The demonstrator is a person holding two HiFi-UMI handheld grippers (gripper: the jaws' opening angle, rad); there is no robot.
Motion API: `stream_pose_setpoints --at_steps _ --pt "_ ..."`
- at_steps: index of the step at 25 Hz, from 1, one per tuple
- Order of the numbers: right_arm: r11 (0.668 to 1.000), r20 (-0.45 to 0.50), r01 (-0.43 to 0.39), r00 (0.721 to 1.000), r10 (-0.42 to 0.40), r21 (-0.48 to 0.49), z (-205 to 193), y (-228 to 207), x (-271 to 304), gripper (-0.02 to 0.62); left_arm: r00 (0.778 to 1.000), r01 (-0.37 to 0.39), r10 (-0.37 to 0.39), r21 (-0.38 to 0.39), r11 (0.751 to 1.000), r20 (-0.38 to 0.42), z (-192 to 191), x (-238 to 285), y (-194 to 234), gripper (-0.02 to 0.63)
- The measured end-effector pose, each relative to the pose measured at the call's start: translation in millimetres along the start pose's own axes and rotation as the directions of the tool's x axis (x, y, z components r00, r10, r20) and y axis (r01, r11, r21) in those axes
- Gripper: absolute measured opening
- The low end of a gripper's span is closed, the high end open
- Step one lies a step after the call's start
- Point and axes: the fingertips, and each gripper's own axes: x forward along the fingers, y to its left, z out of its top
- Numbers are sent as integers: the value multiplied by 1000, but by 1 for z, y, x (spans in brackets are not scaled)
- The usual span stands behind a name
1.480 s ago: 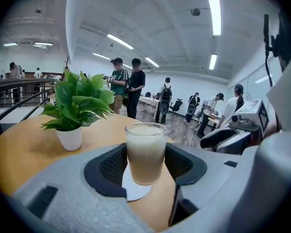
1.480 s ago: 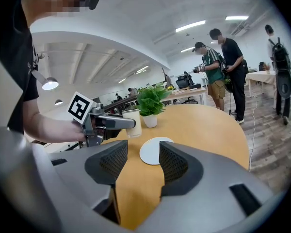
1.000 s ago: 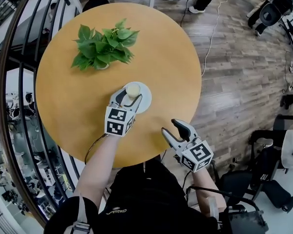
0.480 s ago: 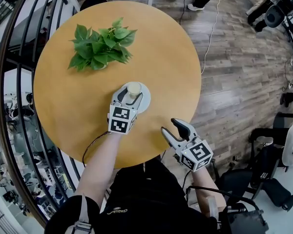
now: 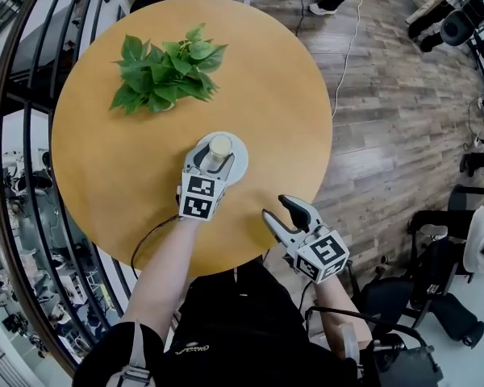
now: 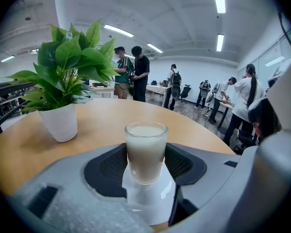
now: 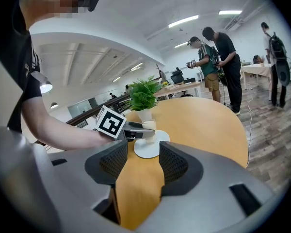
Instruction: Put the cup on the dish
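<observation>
**A:** Cup (image 6: 145, 152) looks glass w/ milky fill. We'd judge it heavyish, slick and spill-prone, so hold mid-wall and upright. Left gripper (image 5: 216, 153) clamps it there.

**B:** It's mid-frame over the dish (image 5: 240, 161); we can't tell if it's touching. Vs 1.5 s ago the dish is centred under it and the plant (image 6: 63, 67) is nearer. Right gripper (image 5: 276, 208) is lower right, jaws apart, empty.

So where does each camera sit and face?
Head view: on the head, facing down at the table; left gripper, right gripper and forearms show.
Left gripper view: rides that gripper, facing the cup over the dish; its jaws show.
Right gripper view: rides that gripper, facing across the table; open jaws, left forearm show.
All share cup, dish, plant.
</observation>
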Motion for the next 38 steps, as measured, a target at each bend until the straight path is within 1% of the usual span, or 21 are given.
stream_pose_setpoints --at_steps 5,13,19,25,38 --pt "1000 5 -1 1000 1 14 1 1 1 204 1000 -3 3 -5 1000 -13 -10 4 2 245" --pt "1000 -6 2 1000 -1 16 -2 0 2 204 1000 8 -7 13 1000 -21 -15 -2 -2 245" --pt "1000 -6 -7 1000 8 14 -3 3 6 204 1000 0 1 54 999 -21 -18 -3 -1 245" --pt "1000 -9 -5 1000 5 13 -5 4 6 204 999 9 -6 113 994 -34 -25 -3 -4 245" --pt "1000 -16 -7 1000 7 11 -9 10 7 204 1000 -3 6 115 993 -28 -26 -4 -3 249"
